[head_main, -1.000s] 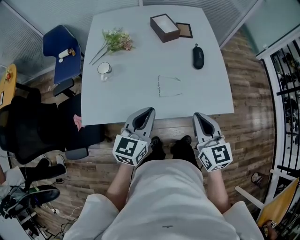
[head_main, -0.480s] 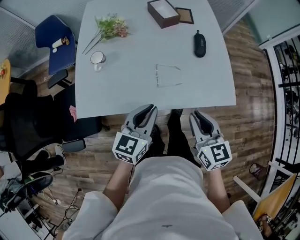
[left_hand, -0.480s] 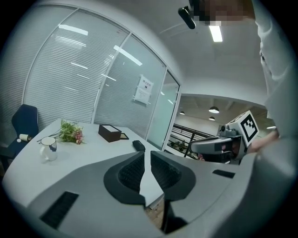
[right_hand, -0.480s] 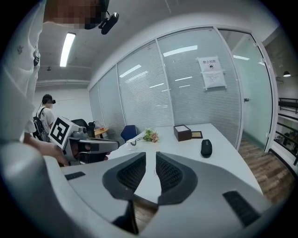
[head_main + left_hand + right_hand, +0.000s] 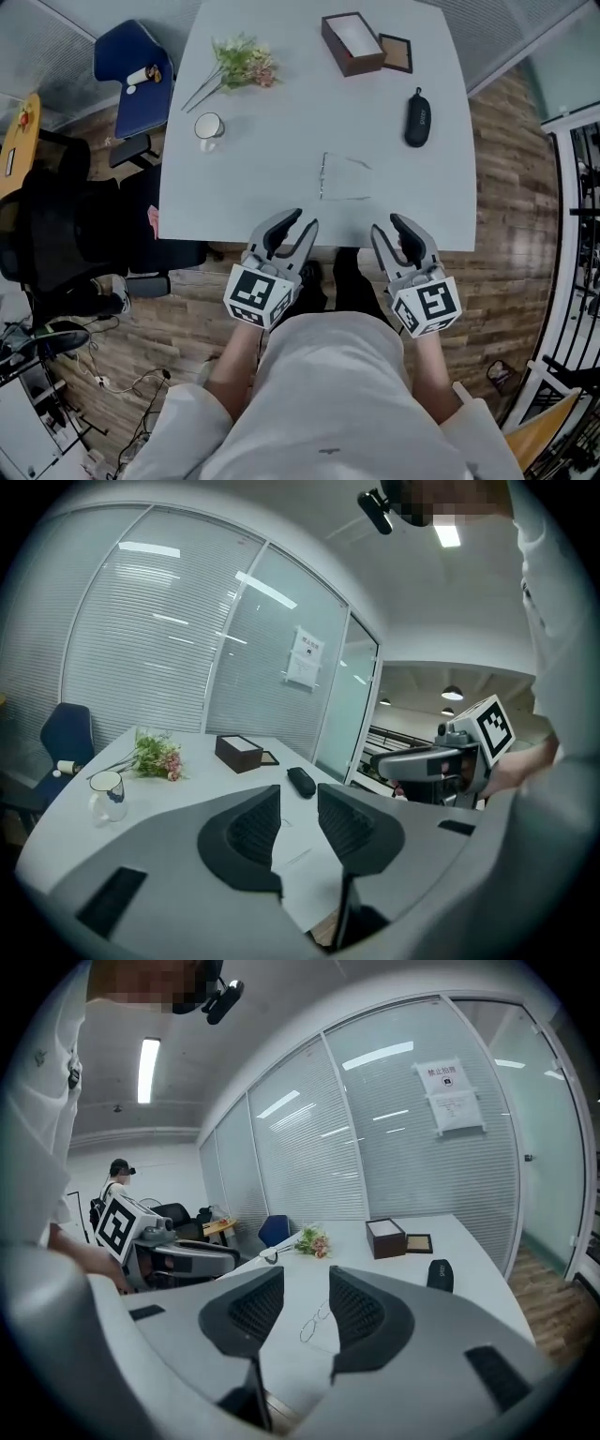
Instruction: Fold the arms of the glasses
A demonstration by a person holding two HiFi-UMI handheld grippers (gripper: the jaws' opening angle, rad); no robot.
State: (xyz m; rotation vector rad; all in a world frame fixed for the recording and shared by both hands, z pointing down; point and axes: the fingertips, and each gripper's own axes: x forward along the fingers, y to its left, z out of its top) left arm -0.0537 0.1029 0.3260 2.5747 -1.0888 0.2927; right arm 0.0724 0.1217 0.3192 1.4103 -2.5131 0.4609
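Note:
Thin-framed glasses [image 5: 343, 178] lie on the white table [image 5: 253, 178] near its front edge, arms spread out; the right gripper view shows them [image 5: 315, 1323] just beyond its jaws. My left gripper [image 5: 300, 225] hovers at the table's near edge, left of the glasses. Its jaws have just been opening and hold nothing. My right gripper [image 5: 387, 226] sits at the same edge, right of the glasses, jaws also just opened and empty. The left gripper [image 5: 298, 810] and the right gripper [image 5: 306, 1299] each look across the table with a clear gap between the pads.
On the table are a mug [image 5: 208, 126], a bunch of flowers [image 5: 240, 67], a brown box [image 5: 353, 41] with its lid [image 5: 396, 52] beside it, and a black glasses case [image 5: 417, 117]. A blue chair [image 5: 131, 80] and a black chair [image 5: 56, 244] stand to the left.
Both grippers' jaws went from shut to open. Both hands moved forward to the table's near edge, closer to the glasses.

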